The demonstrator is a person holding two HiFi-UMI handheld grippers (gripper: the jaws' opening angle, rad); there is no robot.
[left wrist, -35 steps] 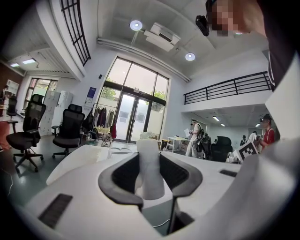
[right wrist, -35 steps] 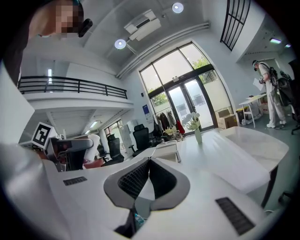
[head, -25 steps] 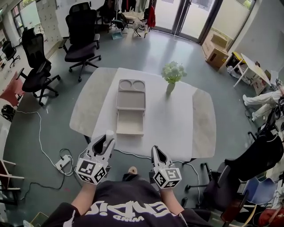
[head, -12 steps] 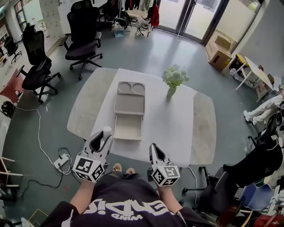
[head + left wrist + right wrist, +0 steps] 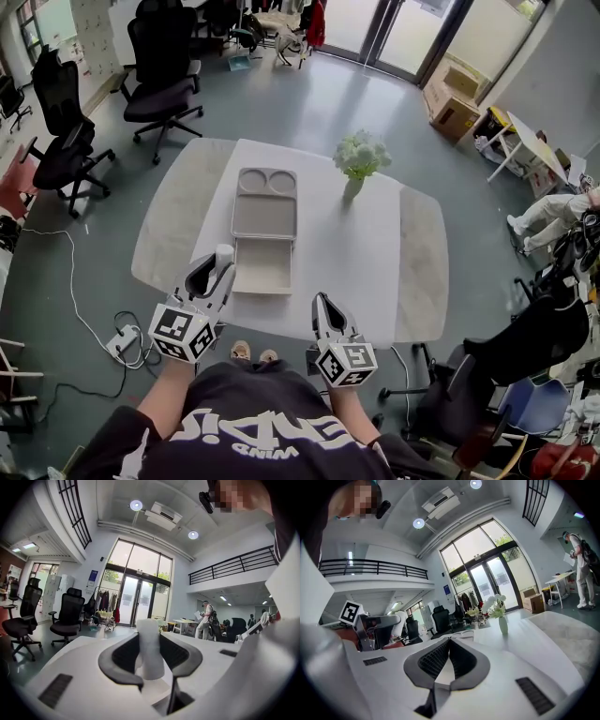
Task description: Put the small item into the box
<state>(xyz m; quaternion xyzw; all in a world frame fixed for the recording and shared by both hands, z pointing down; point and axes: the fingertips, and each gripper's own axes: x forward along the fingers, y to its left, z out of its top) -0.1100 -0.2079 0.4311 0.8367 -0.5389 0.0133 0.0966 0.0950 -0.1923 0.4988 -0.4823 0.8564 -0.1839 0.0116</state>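
So the left gripper (image 5: pixel 222 266) is clamped on the small white item (image 5: pixel 150 644), held upright just by the open box (image 5: pixel 262 274). The right gripper (image 5: pixel 320 302) is pinched closed on nothing, at the table (image 5: pixel 352 248) edge.

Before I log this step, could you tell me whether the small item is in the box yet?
Out: the left gripper grips the small item, left of the box.
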